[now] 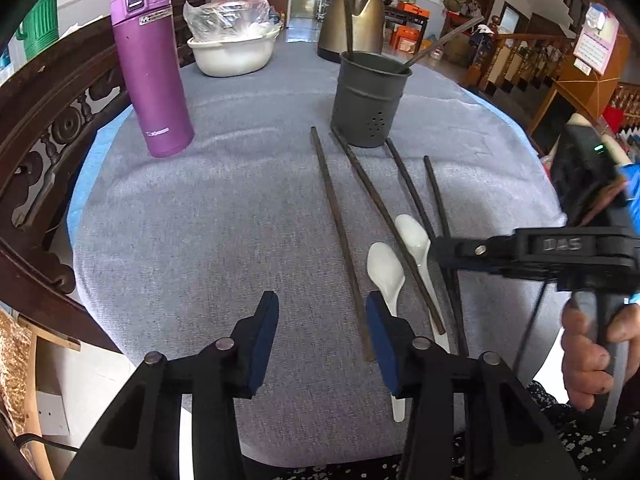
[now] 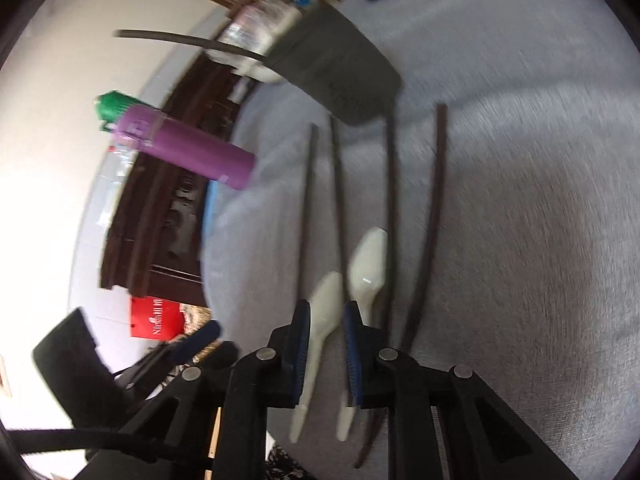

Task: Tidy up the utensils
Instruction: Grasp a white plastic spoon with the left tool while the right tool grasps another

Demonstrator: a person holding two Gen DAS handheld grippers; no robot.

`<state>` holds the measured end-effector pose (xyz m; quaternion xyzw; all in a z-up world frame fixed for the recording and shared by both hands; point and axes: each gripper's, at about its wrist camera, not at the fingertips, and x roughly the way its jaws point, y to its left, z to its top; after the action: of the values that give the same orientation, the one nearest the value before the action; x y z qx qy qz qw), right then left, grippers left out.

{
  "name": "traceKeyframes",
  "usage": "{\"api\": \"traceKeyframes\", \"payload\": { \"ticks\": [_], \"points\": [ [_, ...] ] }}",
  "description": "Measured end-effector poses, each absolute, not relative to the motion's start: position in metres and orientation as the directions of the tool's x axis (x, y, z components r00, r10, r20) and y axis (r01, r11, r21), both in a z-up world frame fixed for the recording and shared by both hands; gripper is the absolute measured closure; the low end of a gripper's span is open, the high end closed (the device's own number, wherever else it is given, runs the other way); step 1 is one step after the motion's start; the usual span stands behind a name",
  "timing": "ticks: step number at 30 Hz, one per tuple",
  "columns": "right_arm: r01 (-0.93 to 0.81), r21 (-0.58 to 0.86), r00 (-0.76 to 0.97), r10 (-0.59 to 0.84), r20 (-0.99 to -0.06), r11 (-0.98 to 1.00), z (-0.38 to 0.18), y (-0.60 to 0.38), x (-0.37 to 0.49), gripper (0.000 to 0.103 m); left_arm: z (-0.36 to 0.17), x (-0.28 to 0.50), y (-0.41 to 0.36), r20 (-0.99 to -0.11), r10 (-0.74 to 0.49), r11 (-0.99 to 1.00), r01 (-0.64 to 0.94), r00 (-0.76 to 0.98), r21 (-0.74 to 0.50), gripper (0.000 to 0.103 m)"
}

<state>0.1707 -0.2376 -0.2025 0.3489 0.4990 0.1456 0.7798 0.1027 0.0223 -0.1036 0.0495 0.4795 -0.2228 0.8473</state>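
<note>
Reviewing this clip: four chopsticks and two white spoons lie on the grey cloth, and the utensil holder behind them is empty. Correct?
Not quite. The utensil holder already has chopsticks standing in it, as the left wrist view shows. The four loose chopsticks and two white spoons do lie on the grey cloth.

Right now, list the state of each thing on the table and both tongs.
left tongs: open, empty
right tongs: open, empty
utensil holder: upright, two chopsticks inside
four chopsticks: flat on cloth
two white spoons: flat on cloth
purple flask: upright, lid closed
kettle: upright
</note>
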Motion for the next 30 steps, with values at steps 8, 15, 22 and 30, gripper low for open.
{"api": "traceKeyframes", "payload": {
  "ticks": [8, 15, 22, 30],
  "points": [
    [0.2, 0.601, 0.441, 0.477, -0.761, 0.774, -0.208, -0.243, 0.181, 0.088, -0.107, 0.103, 0.012, -0.835, -0.409, 0.843, 0.504, 0.368, -0.191, 0.056],
    [0.204, 0.589, 0.409, 0.479, -0.777, 0.782, -0.206, -0.235, 0.195, 0.083, -0.11, 0.104, 0.015, -0.833, -0.43, 0.836, 0.501, 0.349, -0.222, 0.056],
    [0.162, 0.583, 0.417, 0.481, -0.772, 0.796, -0.208, -0.227, 0.205, 0.088, -0.111, 0.104, 0.016, -0.829, -0.445, 0.83, 0.505, 0.339, -0.239, 0.06],
    [0.103, 0.624, 0.501, 0.501, -0.705, 0.775, -0.19, -0.233, 0.197, 0.099, -0.11, 0.104, 0.012, -0.825, -0.48, 0.803, 0.527, 0.298, -0.276, 0.073]
  ]
}}
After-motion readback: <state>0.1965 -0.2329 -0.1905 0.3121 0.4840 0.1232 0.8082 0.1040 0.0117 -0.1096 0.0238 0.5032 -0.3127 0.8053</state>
